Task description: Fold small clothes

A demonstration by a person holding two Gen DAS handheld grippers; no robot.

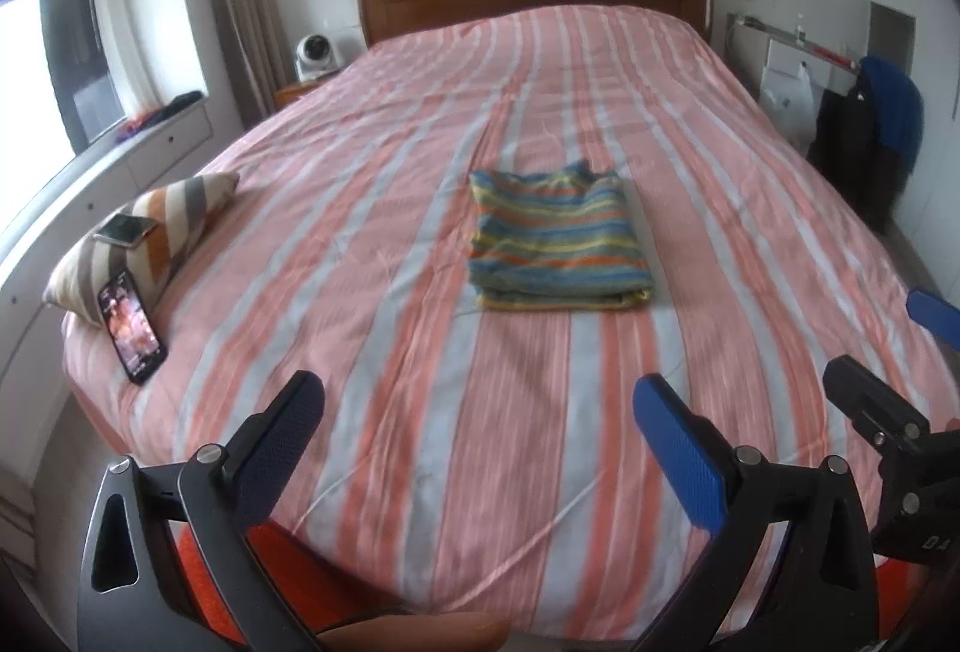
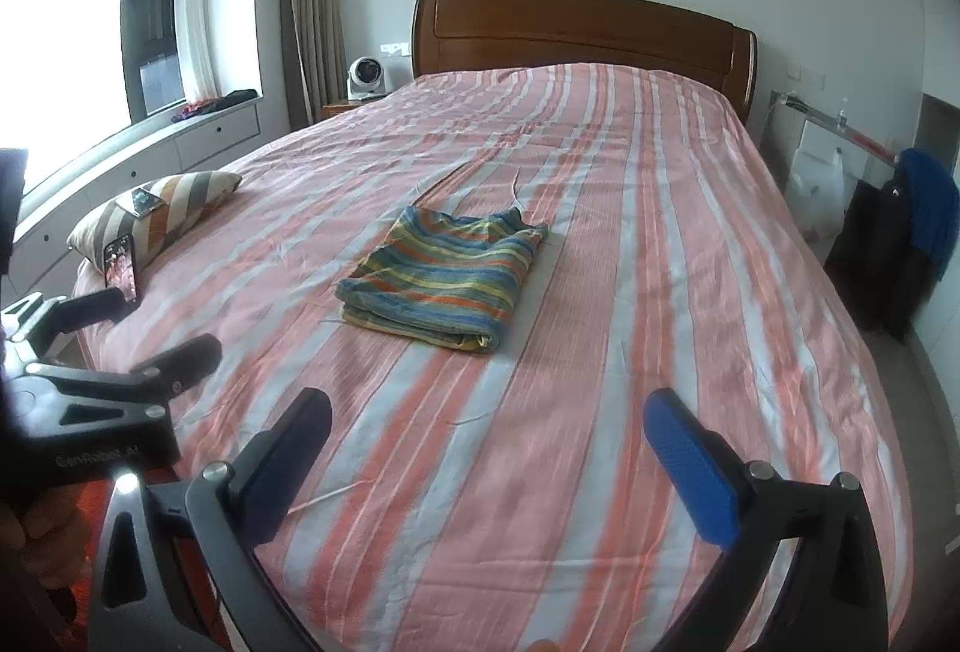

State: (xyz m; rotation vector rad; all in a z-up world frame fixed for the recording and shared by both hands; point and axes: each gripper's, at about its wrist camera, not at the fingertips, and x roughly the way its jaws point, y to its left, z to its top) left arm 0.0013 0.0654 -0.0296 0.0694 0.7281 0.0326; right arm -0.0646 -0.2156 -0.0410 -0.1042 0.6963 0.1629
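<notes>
Lying folded mid-bed [image 1: 372, 208], striped garment [image 1: 558, 244], edges slightly blurred, likely a shirt; left tongs [image 1: 477, 412] and right tongs [image 2: 487, 430] gape wide, empty, well apart from it.

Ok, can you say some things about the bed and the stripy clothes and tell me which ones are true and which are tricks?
1. The striped garment lies folded on the bed. True.
2. The left gripper is pinching the garment. False: it is open and holds nothing, well short of the garment.
3. A phone leans against the striped pillow, and another one lies on top of it. True.
4. The right gripper is shut. False: its jaws stand wide apart, with nothing between them.
5. The pillow sits on top of the folded garment. False: it is off at the bed's left edge, apart from the garment.
</notes>
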